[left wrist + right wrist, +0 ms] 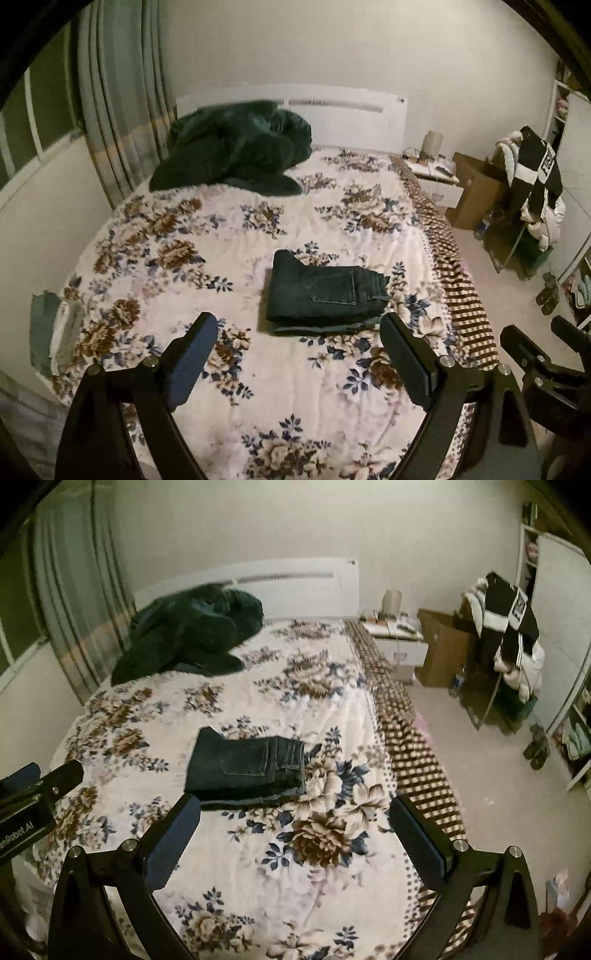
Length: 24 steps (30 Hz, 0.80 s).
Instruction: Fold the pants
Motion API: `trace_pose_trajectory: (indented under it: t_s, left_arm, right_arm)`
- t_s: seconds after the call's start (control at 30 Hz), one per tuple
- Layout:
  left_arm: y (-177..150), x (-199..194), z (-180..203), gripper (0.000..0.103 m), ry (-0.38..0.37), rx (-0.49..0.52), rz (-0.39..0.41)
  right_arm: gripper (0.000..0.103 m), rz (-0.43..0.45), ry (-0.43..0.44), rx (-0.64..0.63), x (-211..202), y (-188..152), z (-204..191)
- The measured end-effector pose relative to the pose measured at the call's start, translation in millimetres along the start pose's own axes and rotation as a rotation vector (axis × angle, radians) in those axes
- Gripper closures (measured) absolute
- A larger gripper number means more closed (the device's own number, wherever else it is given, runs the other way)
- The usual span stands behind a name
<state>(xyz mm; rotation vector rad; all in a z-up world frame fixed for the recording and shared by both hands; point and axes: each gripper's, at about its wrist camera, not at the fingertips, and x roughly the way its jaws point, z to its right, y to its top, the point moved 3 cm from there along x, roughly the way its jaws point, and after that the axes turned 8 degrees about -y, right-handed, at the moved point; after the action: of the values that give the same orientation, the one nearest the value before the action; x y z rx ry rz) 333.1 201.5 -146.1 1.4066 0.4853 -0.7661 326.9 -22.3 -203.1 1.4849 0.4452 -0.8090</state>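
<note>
Dark blue jeans (pixel 321 293) lie folded into a compact stack on the flowered bed cover (pixel 258 387), a back pocket facing up. They also show in the right wrist view (pixel 245 768). My left gripper (pixel 299 326) is open and empty, held above the bed just short of the jeans' near edge. My right gripper (pixel 295 810) is open and empty, held above the bed near the jeans' near right corner. Each gripper shows at the edge of the other's view: the right one (pixel 535 339), the left one (pixel 40 779).
A dark green blanket (pixel 236 151) is heaped at the head of the bed by the white headboard (pixel 354 118). Folded cloth (pixel 55 332) lies at the bed's left edge. A nightstand (pixel 436 177), cardboard box (pixel 476 188) and clothes rack (pixel 532 192) stand right of the bed.
</note>
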Motion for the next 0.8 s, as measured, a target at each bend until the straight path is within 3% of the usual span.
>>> trace_pose_trajectory:
  t_s: [0.27,0.3,0.33,0.43,0.8]
  left_arm:
    - [-9.8,-86.1,18.9,0.013,0.018,-0.002,0.051]
    - [-10.3,-94.0,19.9,0.011,0.015,-0.005,0.053]
    - [-10.6,-104.9,21.1,0.003,0.013,-0.002,0.067]
    - [-11.2,-128.4,22.8,0.000,0.020,0.008,0.107]
    - [-25.2,-164.0,17.0,0.000,0.026,-0.001,0.140]
  right_arm:
    - [0.000,0.072,0.008,-0.013,-118.1,-7.1,24.4]
    - [0.000,0.077,0.011,-0.013,-130.2,-8.0,26.4]
    - [0.000,0.082,0.013,-0.009,-142.4,-9.2,28.8]
    - [0.000,0.102,0.009,-0.008,-178.4,-13.1,34.2]
    - [0.000,0.156,0.008,-0.016,-249.8,-18.0,36.7]
